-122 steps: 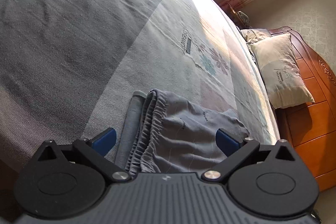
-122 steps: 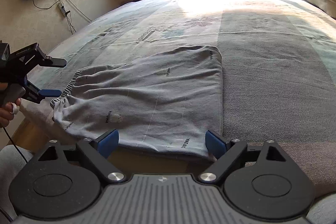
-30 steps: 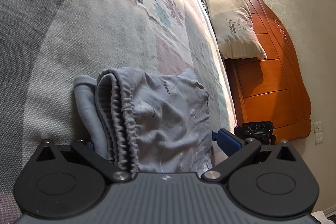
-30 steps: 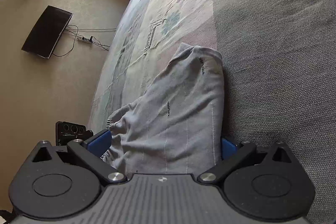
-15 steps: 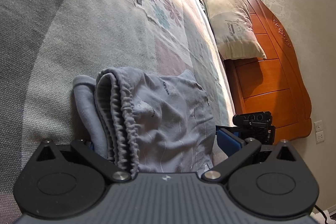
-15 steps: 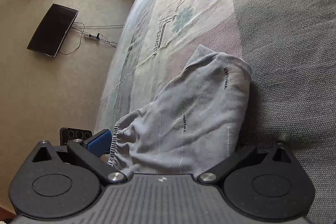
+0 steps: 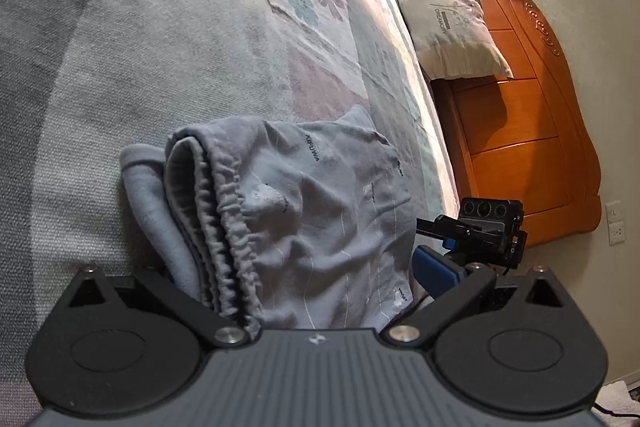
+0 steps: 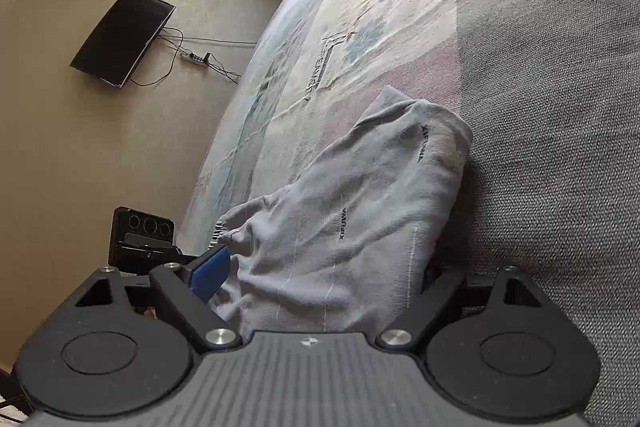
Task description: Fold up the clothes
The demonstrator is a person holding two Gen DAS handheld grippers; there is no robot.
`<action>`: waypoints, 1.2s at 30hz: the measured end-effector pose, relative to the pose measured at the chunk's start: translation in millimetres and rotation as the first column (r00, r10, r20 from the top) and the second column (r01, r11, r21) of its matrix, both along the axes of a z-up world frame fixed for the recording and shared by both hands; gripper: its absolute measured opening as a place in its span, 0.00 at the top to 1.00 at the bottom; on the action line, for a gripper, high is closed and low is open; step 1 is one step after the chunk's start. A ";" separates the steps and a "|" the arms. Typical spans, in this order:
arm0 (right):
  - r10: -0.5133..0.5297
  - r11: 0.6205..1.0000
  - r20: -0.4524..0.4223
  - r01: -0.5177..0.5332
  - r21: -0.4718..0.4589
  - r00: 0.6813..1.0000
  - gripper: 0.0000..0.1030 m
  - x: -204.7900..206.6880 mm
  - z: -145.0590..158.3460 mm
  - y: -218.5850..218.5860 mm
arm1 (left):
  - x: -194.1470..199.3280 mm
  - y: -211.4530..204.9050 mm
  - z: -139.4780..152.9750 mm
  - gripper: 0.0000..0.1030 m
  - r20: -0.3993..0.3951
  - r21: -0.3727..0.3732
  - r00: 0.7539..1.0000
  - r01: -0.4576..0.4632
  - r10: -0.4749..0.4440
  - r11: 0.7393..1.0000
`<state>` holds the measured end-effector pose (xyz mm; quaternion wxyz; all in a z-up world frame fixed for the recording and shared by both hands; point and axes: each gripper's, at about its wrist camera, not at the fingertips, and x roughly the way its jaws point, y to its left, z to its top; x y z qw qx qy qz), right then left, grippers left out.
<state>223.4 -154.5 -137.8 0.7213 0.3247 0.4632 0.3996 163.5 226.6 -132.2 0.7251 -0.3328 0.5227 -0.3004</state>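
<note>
Grey shorts (image 7: 320, 211) lie folded near the front edge of the bed, elastic waistband (image 7: 228, 227) on the left in the left wrist view. My left gripper (image 7: 296, 271) is open and straddles the waistband end; its left finger is hidden by the cloth and only the right blue pad (image 7: 434, 273) shows. My right gripper (image 8: 320, 273) is open and straddles the other end of the shorts (image 8: 360, 211); the blue left pad (image 8: 210, 273) shows and the cloth hides the right one. Each gripper appears in the other's view: the right gripper's body (image 7: 480, 227), the left gripper's body (image 8: 144, 239).
The bed cover (image 7: 180, 39) stretches away behind the shorts. Pillows (image 7: 444, 11) lean on a wooden headboard (image 7: 532, 131) to the right. A wall television (image 8: 122, 37) with trailing cables hangs past the bed's left side.
Both grippers have closed in around the shorts' ends, and the cloth has bunched up between them. The right gripper's right pad has gone out of sight behind the fabric.
</note>
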 end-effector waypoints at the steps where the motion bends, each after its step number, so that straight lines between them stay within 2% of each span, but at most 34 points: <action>1: 0.001 1.000 0.004 -0.001 0.001 1.000 0.14 -0.5 0.1 -0.2 | 0.6 1.3 -0.6 0.02 -0.006 -0.006 1.000 -0.001 0.001 1.000; 4: 0.006 1.000 0.017 -0.006 0.000 1.000 0.15 -1.8 -0.2 -1.6 | -5.5 13.8 -4.8 0.20 -0.012 -0.007 0.999 -0.042 0.042 0.999; 6: 0.010 1.000 0.026 -0.010 -0.003 1.000 0.18 -2.5 -0.9 -3.2 | -10.1 22.2 -10.0 0.40 -0.019 -0.015 0.997 -0.079 0.079 0.997; 7: 0.011 1.000 0.030 -0.011 -0.004 0.999 0.19 -2.7 -1.2 -4.2 | -12.6 26.3 -14.1 0.45 -0.024 -0.025 0.994 -0.105 0.104 0.994; 8: 0.009 1.000 0.035 -0.009 -0.005 0.999 0.21 -3.1 -1.8 -5.9 | -15.1 30.4 -18.2 0.54 -0.030 -0.035 0.991 -0.130 0.129 0.991; 9: 0.005 1.000 0.042 -0.005 -0.006 0.999 0.26 -3.8 -2.9 -8.1 | -17.6 34.5 -22.2 0.64 -0.036 -0.044 0.987 -0.155 0.154 0.987; 11: -0.010 1.000 0.049 0.010 0.003 0.999 0.36 -4.9 -6.2 -13.7 | -21.3 40.7 -30.0 0.75 -0.044 -0.055 0.982 -0.186 0.184 0.981; 13: -0.031 0.999 0.036 0.030 0.030 0.999 0.47 -4.9 -11.0 -21.3 | -23.6 42.6 -33.3 0.75 -0.040 -0.072 0.979 -0.201 0.198 0.977; 15: -0.054 0.998 0.010 0.053 0.041 0.998 0.47 -4.8 -12.0 -23.9 | -23.5 40.5 -31.0 0.75 -0.028 -0.056 0.980 -0.199 0.198 0.978; 17: -0.079 0.997 -0.025 0.079 0.012 0.997 0.46 -5.6 -7.5 -18.5 | -22.5 40.3 -31.0 0.75 -0.026 -0.057 0.980 -0.199 0.198 0.978; 19: -0.038 0.999 -0.011 0.038 -0.031 0.999 0.39 -9.3 -1.6 -5.8 | -21.5 41.3 -31.5 0.75 -0.024 -0.060 0.980 -0.197 0.196 0.979; 21: -0.012 0.999 0.015 0.012 -0.048 1.000 0.38 -11.0 -0.7 1.3 | -20.7 40.3 -32.1 0.75 -0.021 -0.064 0.980 -0.198 0.197 0.978; 22: -0.010 0.999 0.015 0.011 -0.046 1.000 0.42 -9.8 -2.5 1.4 | -20.7 40.9 -32.5 0.75 -0.020 -0.067 0.980 -0.198 0.197 0.978; 23: -0.019 0.999 -0.001 0.019 -0.038 1.000 0.47 -6.4 -5.8 -1.7 | -20.8 40.9 -32.6 0.75 -0.018 -0.068 0.980 -0.199 0.198 0.978; 25: -0.056 0.998 -0.072 0.055 -0.015 0.996 0.93 0.9 -19.9 -12.2 | -21.2 40.7 -32.5 0.75 -0.014 -0.068 0.980 -0.199 0.198 0.978; 26: -0.069 0.998 -0.094 0.069 -0.009 0.993 0.93 2.7 -24.6 -15.5 | -22.1 40.1 -32.2 0.75 -0.011 -0.067 0.980 -0.199 0.199 0.978; 31: -0.085 0.996 -0.063 0.084 -0.020 0.994 0.92 -2.1 -21.9 -12.2 | -25.5 37.6 -30.5 0.75 0.004 -0.058 0.977 -0.213 0.213 0.975; 36: -0.125 0.991 -0.039 0.123 -0.045 0.991 0.89 -9.4 -16.1 -8.8 | -30.9 33.2 -22.5 0.76 0.031 -0.018 0.977 -0.209 0.210 0.978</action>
